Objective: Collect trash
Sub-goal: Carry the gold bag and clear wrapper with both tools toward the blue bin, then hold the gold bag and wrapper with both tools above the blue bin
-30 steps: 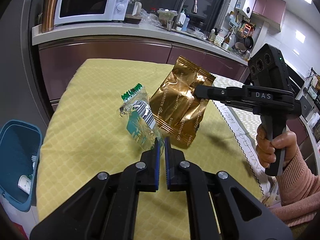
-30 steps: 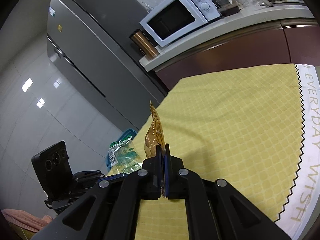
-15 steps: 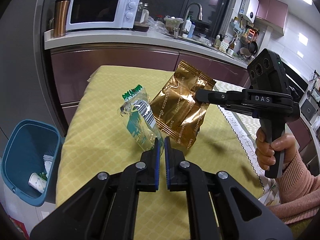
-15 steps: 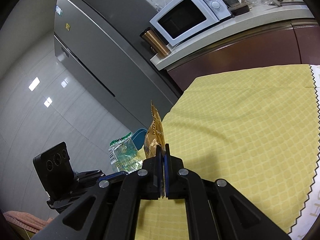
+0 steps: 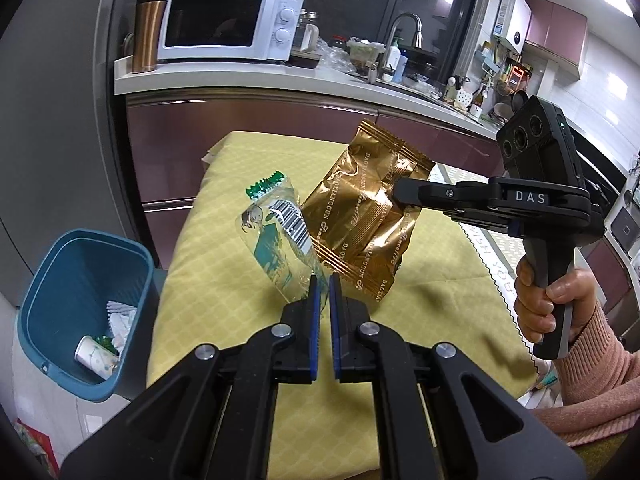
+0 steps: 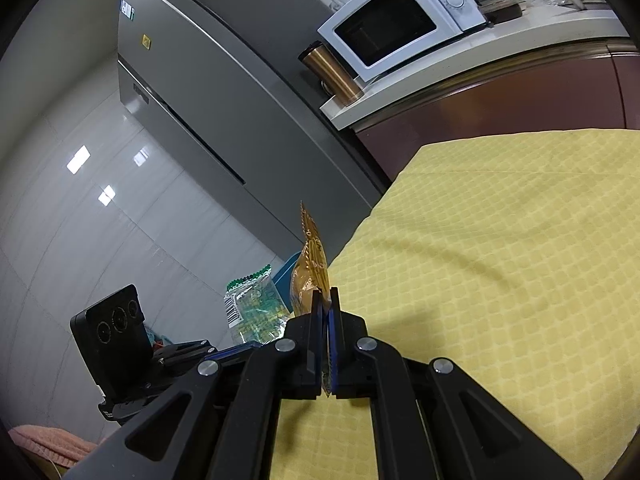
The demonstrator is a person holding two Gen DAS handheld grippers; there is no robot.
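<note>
My left gripper (image 5: pixel 323 280) is shut on a clear wrapper with green print and a barcode (image 5: pixel 276 236), held above the yellow tablecloth (image 5: pixel 224 280). My right gripper (image 5: pixel 396 192) is shut on a gold foil snack bag (image 5: pixel 360 216), held beside the wrapper. In the right wrist view the right gripper (image 6: pixel 327 294) pinches the gold bag (image 6: pixel 310 264) edge-on, with the clear wrapper (image 6: pixel 252 304) and the left gripper's camera block (image 6: pixel 112 320) to the left. A blue bin (image 5: pixel 76 308) stands on the floor left of the table, holding a paper cup (image 5: pixel 94 356) and scraps.
A kitchen counter (image 5: pixel 240 76) with a white microwave (image 5: pixel 224 24) and a copper tumbler (image 5: pixel 146 32) runs behind the table. A grey fridge (image 6: pixel 208 120) stands at the left. A white patterned cloth (image 5: pixel 496 256) covers the table's right part.
Both grippers have moved left along the table, each holding its wrapper. The blue bin now sits closer and fuller in the left wrist view.
</note>
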